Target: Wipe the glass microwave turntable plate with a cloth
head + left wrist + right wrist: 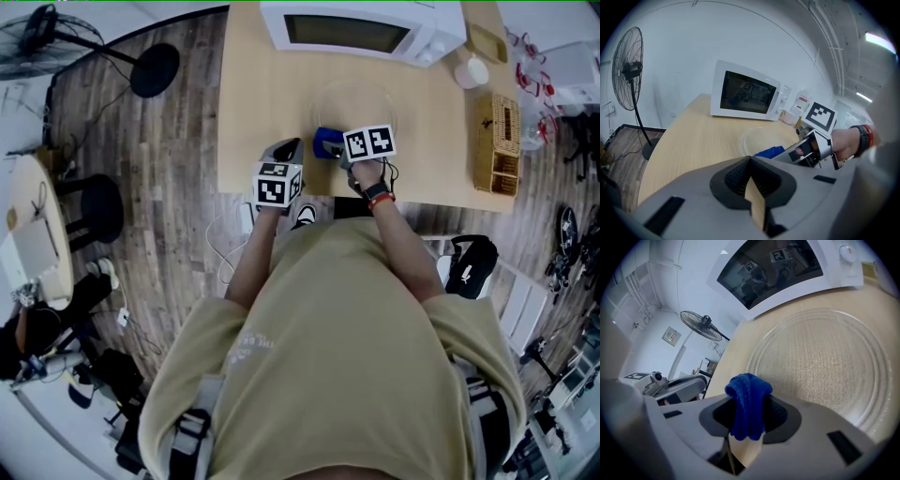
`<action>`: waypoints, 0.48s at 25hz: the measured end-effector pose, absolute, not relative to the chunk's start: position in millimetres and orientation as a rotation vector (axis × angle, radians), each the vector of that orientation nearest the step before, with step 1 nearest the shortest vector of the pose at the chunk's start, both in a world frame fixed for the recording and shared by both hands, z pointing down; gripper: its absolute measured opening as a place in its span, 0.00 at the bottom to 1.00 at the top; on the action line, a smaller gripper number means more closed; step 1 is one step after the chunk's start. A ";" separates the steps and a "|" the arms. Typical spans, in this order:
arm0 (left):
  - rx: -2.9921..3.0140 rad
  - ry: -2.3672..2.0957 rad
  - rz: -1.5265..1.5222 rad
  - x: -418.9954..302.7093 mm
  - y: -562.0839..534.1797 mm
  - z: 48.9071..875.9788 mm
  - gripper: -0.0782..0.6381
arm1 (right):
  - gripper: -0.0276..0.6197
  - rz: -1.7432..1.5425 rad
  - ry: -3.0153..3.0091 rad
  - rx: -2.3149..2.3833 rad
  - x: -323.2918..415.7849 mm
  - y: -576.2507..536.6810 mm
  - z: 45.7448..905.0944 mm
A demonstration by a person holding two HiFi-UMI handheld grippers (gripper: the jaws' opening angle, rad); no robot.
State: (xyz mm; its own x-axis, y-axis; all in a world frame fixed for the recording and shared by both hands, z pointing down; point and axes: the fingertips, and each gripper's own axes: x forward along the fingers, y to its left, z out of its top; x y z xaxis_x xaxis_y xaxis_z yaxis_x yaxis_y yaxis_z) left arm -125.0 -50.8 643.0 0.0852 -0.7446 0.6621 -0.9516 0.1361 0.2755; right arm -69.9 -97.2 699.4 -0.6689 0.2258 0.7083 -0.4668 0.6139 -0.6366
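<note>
The clear glass turntable plate (357, 108) lies flat on the light wooden table (262, 103), in front of the microwave. My right gripper (330, 143) is at the plate's near-left rim, shut on a bunched blue cloth (747, 405). In the right gripper view the cloth hangs between the jaws just short of the plate (820, 357). My left gripper (289, 150) is to the left, near the table's front edge, shut with nothing in it. In the left gripper view the plate (757, 139) and the cloth (769, 152) lie ahead, and the right gripper (808, 150) is beside them.
A white microwave (361, 30) with its door closed stands at the back of the table. A white cup (471, 71) and a wicker organiser (497, 141) are at the right. A standing fan (629, 70) is on the floor to the left.
</note>
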 end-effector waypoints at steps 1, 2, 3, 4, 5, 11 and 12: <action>1.655 -1.699 0.370 -123.8 -51.6 643.7 0.13 | 0.26 1.096 -2.035 0.191 -68.6 -97.9 699.6; 1.658 -1.695 0.371 -122.7 -52.3 644.2 0.13 | 0.26 1.096 -2.035 0.193 -67.4 -98.5 699.6; 1.660 -1.692 0.372 -122.0 -53.0 644.6 0.13 | 0.26 1.095 -2.035 0.195 -66.5 -99.0 699.5; 1.662 -1.690 0.372 -121.5 -53.5 645.0 0.13 | 0.26 1.094 -2.035 0.197 -65.7 -99.5 699.4; 1.663 -1.687 0.373 -121.2 -54.0 645.3 0.13 | 0.26 1.093 -2.035 0.200 -64.9 -100.0 699.4; 1.680 -1.674 0.369 -117.2 -59.7 643.2 0.13 | 0.26 1.092 -2.035 0.226 -55.3 -104.9 698.0; 1.685 -1.671 0.367 -115.6 -61.4 642.8 0.13 | 0.26 1.094 -2.035 0.231 -52.9 -106.2 698.1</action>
